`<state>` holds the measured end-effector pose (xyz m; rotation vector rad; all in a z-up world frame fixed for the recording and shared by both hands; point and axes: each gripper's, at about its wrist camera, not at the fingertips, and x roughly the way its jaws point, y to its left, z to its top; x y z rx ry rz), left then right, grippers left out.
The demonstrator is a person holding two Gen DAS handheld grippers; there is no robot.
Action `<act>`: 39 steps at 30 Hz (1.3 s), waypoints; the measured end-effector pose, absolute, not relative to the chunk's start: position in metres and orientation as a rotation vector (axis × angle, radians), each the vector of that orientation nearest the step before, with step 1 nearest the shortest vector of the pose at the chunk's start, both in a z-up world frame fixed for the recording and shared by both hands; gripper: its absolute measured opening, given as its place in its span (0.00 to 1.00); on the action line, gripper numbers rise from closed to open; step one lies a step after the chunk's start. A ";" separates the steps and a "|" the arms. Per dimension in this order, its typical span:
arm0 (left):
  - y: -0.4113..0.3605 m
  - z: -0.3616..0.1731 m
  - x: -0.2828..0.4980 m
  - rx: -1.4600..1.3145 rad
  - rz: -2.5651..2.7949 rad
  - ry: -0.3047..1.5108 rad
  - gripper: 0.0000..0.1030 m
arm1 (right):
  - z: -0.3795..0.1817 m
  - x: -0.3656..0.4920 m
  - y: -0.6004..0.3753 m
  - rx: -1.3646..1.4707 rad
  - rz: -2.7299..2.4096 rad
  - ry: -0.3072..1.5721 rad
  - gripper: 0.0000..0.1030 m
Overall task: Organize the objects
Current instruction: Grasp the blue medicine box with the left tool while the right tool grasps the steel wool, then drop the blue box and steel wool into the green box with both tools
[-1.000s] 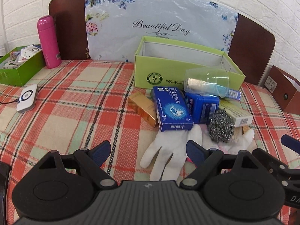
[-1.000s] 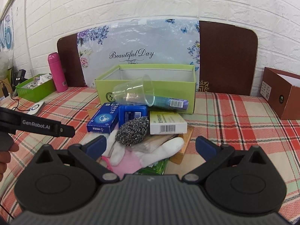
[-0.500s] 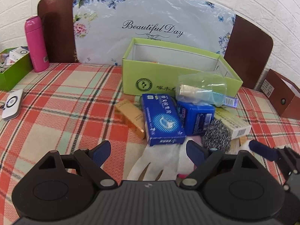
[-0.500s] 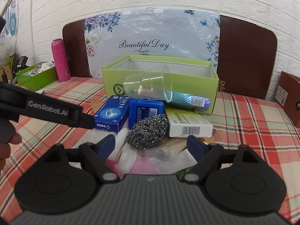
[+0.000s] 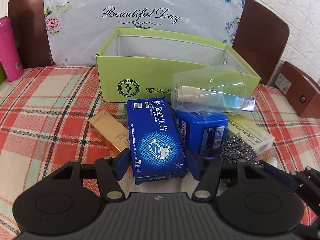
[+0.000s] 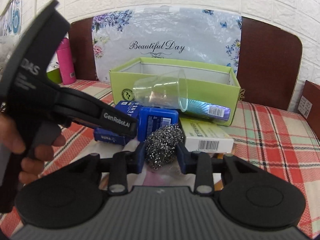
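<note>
The left hand-held gripper point(image 5: 158, 163) squeezes the blue pill box point(image 5: 156, 138) between its two fingers. The right hand-held gripper point(image 6: 161, 157) squeezes the shiny wire scrubber point(image 6: 163, 146). Both things sit in a pile on the checked table point(image 5: 50, 108), just in front of the green box point(image 5: 140, 80) near the back edge.

2 blue boxes point(image 5: 158, 138) point(image 5: 202, 130), 1 gold box point(image 5: 110, 134), 1 scourer point(image 6: 163, 147), 1 clear cup point(image 6: 160, 92), 1 green box point(image 6: 210, 90).
</note>
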<state>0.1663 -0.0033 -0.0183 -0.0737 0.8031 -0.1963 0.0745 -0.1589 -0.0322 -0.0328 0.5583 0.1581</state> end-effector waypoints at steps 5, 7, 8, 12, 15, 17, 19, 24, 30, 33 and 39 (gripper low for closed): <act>0.006 -0.002 0.119 -0.037 -0.260 0.763 0.60 | -0.018 0.037 -0.173 0.023 0.243 0.563 0.30; 0.011 0.003 0.092 -0.006 -0.294 0.753 0.60 | -0.017 0.022 -0.181 0.044 0.270 0.599 0.30; 0.014 0.003 0.079 0.013 -0.305 0.756 0.60 | -0.019 0.015 -0.184 0.048 0.274 0.625 0.30; 0.020 -0.012 0.042 0.065 -0.318 0.811 0.61 | -0.040 -0.004 -0.195 0.046 0.243 0.748 0.34; 0.017 -0.031 0.043 0.116 -0.259 0.859 0.71 | -0.046 -0.008 -0.198 0.075 0.226 0.776 0.41; 0.018 -0.035 0.049 0.118 -0.224 0.877 0.71 | -0.044 -0.010 -0.195 0.076 0.230 0.765 0.42; 0.018 -0.037 0.057 0.112 -0.221 0.876 0.74 | -0.040 -0.009 -0.192 0.063 0.227 0.755 0.51; 0.022 -0.037 0.066 0.086 -0.188 0.875 0.74 | -0.039 -0.012 -0.188 0.072 0.237 0.739 0.61; 0.026 -0.044 0.071 0.062 -0.181 0.898 0.75 | -0.046 -0.002 -0.185 0.062 0.179 0.769 0.61; 0.028 -0.045 0.074 0.058 -0.165 0.899 0.75 | -0.047 0.000 -0.187 0.074 0.172 0.771 0.61; 0.034 -0.047 0.076 0.010 -0.193 0.891 0.61 | -0.054 0.004 -0.185 0.070 0.179 0.797 0.38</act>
